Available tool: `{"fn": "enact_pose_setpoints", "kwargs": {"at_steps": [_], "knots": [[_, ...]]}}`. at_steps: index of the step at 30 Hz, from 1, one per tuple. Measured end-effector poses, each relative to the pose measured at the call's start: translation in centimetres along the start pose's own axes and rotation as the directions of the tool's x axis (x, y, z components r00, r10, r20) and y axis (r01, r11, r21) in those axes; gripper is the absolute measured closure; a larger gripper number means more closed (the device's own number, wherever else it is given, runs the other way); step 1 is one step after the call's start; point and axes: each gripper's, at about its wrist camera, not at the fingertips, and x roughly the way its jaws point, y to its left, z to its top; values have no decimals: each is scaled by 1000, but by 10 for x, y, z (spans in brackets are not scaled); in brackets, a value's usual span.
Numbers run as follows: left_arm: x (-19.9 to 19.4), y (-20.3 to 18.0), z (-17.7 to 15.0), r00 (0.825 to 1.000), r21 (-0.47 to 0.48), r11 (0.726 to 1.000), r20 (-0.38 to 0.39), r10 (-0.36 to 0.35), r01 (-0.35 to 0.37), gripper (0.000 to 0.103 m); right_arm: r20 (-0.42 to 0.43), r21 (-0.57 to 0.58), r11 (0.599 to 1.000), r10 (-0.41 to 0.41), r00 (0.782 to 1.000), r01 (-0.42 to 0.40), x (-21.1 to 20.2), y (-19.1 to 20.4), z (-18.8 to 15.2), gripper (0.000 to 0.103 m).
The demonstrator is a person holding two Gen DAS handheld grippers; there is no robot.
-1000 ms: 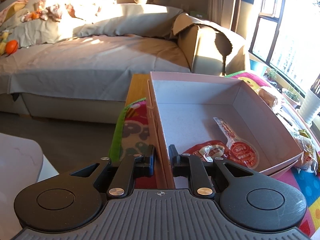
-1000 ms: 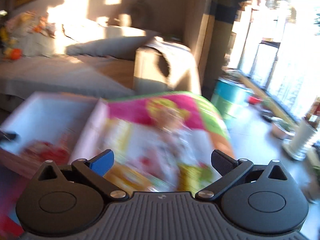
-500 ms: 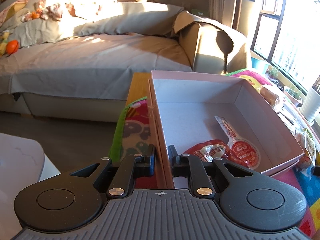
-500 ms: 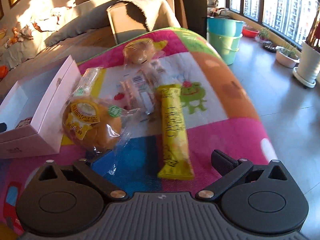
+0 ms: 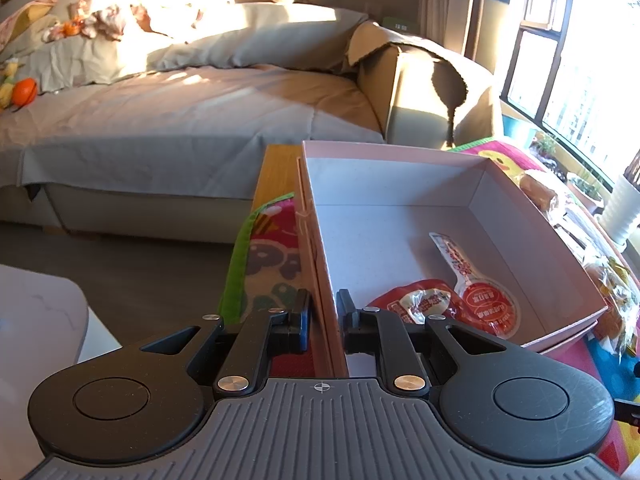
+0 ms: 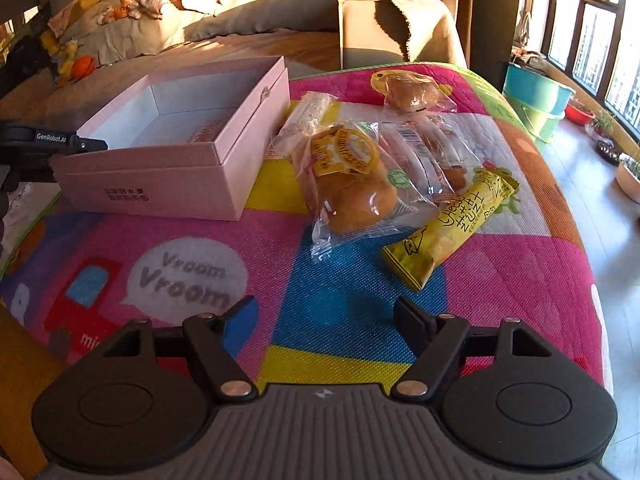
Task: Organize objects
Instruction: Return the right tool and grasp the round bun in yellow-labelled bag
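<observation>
A pink open box (image 5: 400, 216) (image 6: 168, 168) sits on a colourful mat. My left gripper (image 5: 323, 316) is shut on the box's near left wall. Inside lie a red snack packet (image 5: 424, 304) and a clear spoon-shaped packet (image 5: 476, 280). In the right wrist view, wrapped snacks lie right of the box: a bagged bun (image 6: 352, 184), a yellow stick packet (image 6: 452, 224), a clear wrapped pack (image 6: 424, 152), a round bun (image 6: 412, 88). My right gripper (image 6: 326, 326) is open and empty, above the mat just short of the snacks.
A grey sofa (image 5: 180, 112) with cushions and toys stands behind the table. A wooden table edge (image 5: 276, 172) shows beside the mat (image 6: 180, 272). Teal buckets (image 6: 536, 100) and plant pots stand on the floor by the windows at right.
My right gripper has swung and pulled back, so the snacks lie farther ahead and the box shows at left. My left gripper stays clamped on the box wall.
</observation>
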Motion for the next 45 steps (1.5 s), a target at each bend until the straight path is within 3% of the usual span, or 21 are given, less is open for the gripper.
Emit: {"fn": "enact_pose_setpoints", "kwargs": {"at_steps": [4,8,12,17,20,23,25,26,27,31,39,45], "knots": [[0,-1,-1,1000,-2,1000,0,2,-2,87,17,-43,997,-55,998,56,-8,-1,-4,27],[0,-1,-3,1000,0,1000,5,5,-5,87,6,-21,999,-38,999,38,-15,-8,-8,17],[0,-1,-3,1000,3,1000,3,6,-6,87,17,-37,999,-28,999,29,-12,-5,-7,16],[-1,-2,-4,1000,5,1000,0,10,-10,87,107,-144,988,-46,993,61,-4,1,24,16],[-2,-2,-3,1000,5,1000,-5,10,-10,87,112,-216,970,-87,990,110,19,0,47,16],[-4,-2,-3,1000,10,1000,-8,15,-15,88,98,-193,977,-75,992,93,40,-8,68,16],[-5,-3,-2,1000,14,1000,-10,19,-19,88,77,-155,986,-49,996,60,47,-11,75,22],[-5,-3,-2,1000,14,1000,-11,19,-19,88,59,-148,988,-32,998,40,49,-11,75,38],[-5,-3,-2,1000,13,1000,-11,19,-19,88,43,-144,989,-29,999,35,49,-9,73,45],[-5,-5,-2,1000,16,1000,-8,22,-22,88,11,-191,979,-73,997,74,36,3,61,48],[-5,-1,-2,1000,-1,1000,-3,7,-7,88,-84,-149,988,27,996,-40,-21,11,29,48],[-6,-1,-3,1000,8,1000,-2,2,-2,88,-25,-175,981,80,996,-83,-57,31,39,48]]}}
